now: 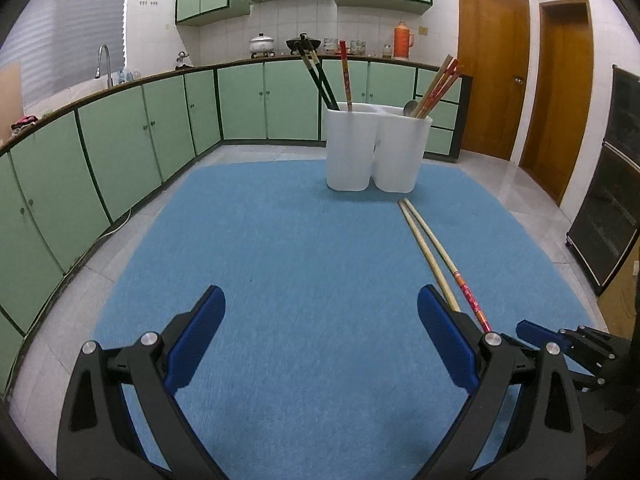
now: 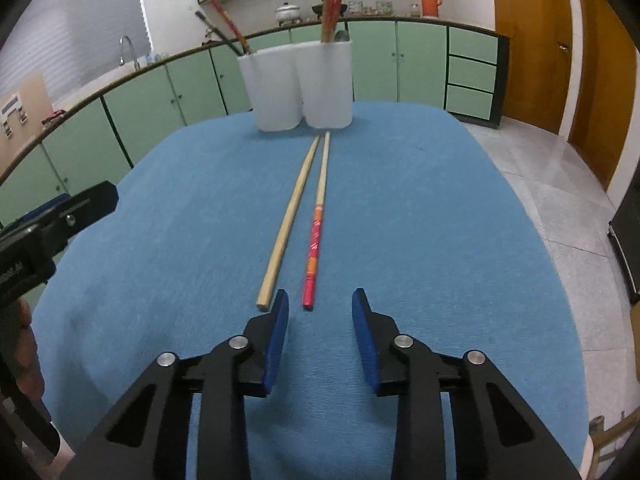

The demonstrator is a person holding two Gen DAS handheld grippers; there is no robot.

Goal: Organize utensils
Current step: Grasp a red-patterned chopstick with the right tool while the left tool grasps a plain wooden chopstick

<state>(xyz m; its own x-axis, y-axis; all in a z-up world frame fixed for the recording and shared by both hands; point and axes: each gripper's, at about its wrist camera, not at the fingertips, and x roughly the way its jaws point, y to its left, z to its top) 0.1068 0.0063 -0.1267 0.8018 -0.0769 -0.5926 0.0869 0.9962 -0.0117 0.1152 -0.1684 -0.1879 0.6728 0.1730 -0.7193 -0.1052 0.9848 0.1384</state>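
A white two-compartment utensil holder (image 1: 378, 148) stands at the far side of the blue mat (image 1: 280, 260); it also shows in the right wrist view (image 2: 298, 86). It holds black and red chopsticks on the left, and red chopsticks and a spoon on the right. A plain wooden chopstick (image 2: 289, 220) and a red-handled chopstick (image 2: 316, 232) lie side by side on the mat. My right gripper (image 2: 320, 300) is open, just short of the red one's near end. My left gripper (image 1: 320, 296) is open and empty, left of both chopsticks (image 1: 432, 256).
Green kitchen cabinets (image 1: 120, 152) curve around the left and back, with a sink tap, pots and an orange flask (image 1: 402, 40) on the counter. Wooden doors (image 1: 492, 80) are at the right. A dark cabinet (image 1: 604, 216) stands by the mat's right edge.
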